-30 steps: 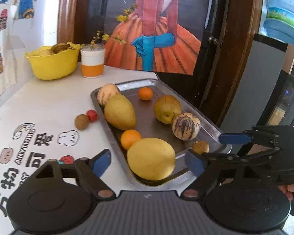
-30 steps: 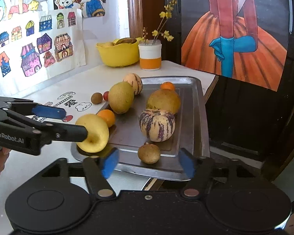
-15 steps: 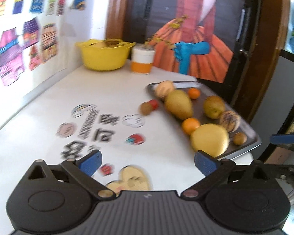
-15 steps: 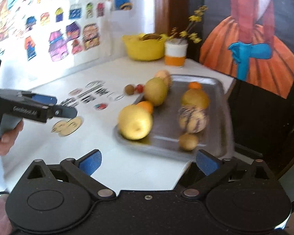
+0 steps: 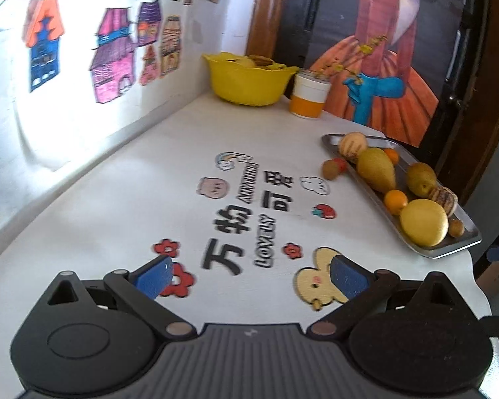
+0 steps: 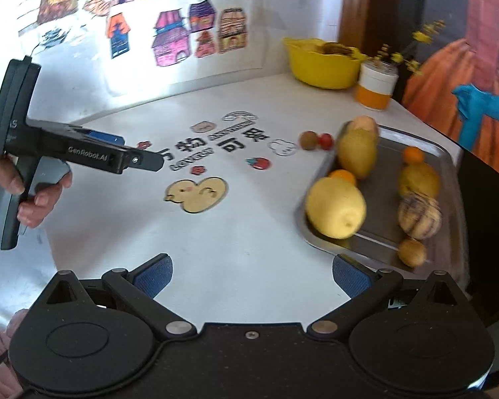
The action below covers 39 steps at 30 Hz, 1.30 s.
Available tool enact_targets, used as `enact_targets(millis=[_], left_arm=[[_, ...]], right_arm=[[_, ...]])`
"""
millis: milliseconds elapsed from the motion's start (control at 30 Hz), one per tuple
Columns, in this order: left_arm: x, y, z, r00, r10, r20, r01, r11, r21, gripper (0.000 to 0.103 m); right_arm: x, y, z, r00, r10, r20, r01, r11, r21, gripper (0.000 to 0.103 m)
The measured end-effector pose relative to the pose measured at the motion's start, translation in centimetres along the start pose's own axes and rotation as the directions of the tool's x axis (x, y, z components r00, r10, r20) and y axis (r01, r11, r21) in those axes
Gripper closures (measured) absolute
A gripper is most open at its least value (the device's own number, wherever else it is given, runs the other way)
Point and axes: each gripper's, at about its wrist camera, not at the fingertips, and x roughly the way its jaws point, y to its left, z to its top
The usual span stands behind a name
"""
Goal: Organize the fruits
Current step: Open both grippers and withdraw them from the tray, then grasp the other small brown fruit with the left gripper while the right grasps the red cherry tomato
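- The metal tray (image 6: 449, 173) sits at the desk's (image 6: 249, 232) edge, ahead and to the right of both tongs; it holds eight fruits: a big yellow one (image 6: 336, 207), a pear-shaped yellow-green one (image 6: 357, 153), two oranges (image 6: 413, 154), a striped melon (image 6: 419, 214), another pale striped fruit (image 5: 352, 144), a dull yellow fruit (image 6: 419, 179) and a small brown one (image 6: 412, 252).
- Two small fruits, one brown (image 6: 308, 139) and one red (image 6: 326, 140), lie on the desk just left of the tray.
- A yellow bowl (image 5: 246, 83) with contents and a white-orange cup (image 5: 309, 98) stand far ahead.
- Left tongs (image 5: 249, 274) and right tongs (image 6: 251, 274) are spread wide, empty.
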Motion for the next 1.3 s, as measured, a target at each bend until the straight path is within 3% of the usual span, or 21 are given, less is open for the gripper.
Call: enact_targets(millis=[333, 567, 667, 933, 1200, 1300], left_arm=[[-0.6, 2.5, 0.4, 0.999, 0.048, -0.005, -0.048, 0.999, -0.005, 0.001], [-0.5, 1.5, 2.8, 0.996, 0.075, 0.042, -0.078, 0.994, 0.078, 0.001], [0.4, 0.3, 4.2, 0.995, 0.059, 0.081, -0.068, 0.991, 0.118, 0.001], [5.7, -4.4, 7.0, 0.993, -0.052, 0.108, 0.020, 0.960, 0.278, 0.001], [12.0, -7.5, 7.9, 0.990, -0.137, 0.035, 0.109, 0.896, 0.431, 0.001], [13.7, -7.7, 7.9, 0.990, -0.141, 0.007, 0.122, 0.879, 0.461, 0.008]], right_arm=[[1.6, 2.8, 3.3, 0.999, 0.044, 0.015, -0.042, 0.993, -0.111, 0.001], [1.1, 1.2, 8.7, 0.981, 0.021, 0.193, 0.040, 0.952, -0.305, 0.001], [1.9, -0.6, 11.5, 0.974, 0.030, 0.223, 0.064, 0.913, -0.403, 0.001], [7.7, -4.2, 14.5, 0.994, 0.013, 0.105, 0.061, 0.742, -0.668, 0.001], [14.2, -6.6, 14.1, 1.000, -0.021, 0.006, 0.019, 0.687, -0.726, 0.017], [15.8, -6.8, 13.9, 0.999, -0.032, -0.018, 0.009, 0.676, -0.737, 0.025]])
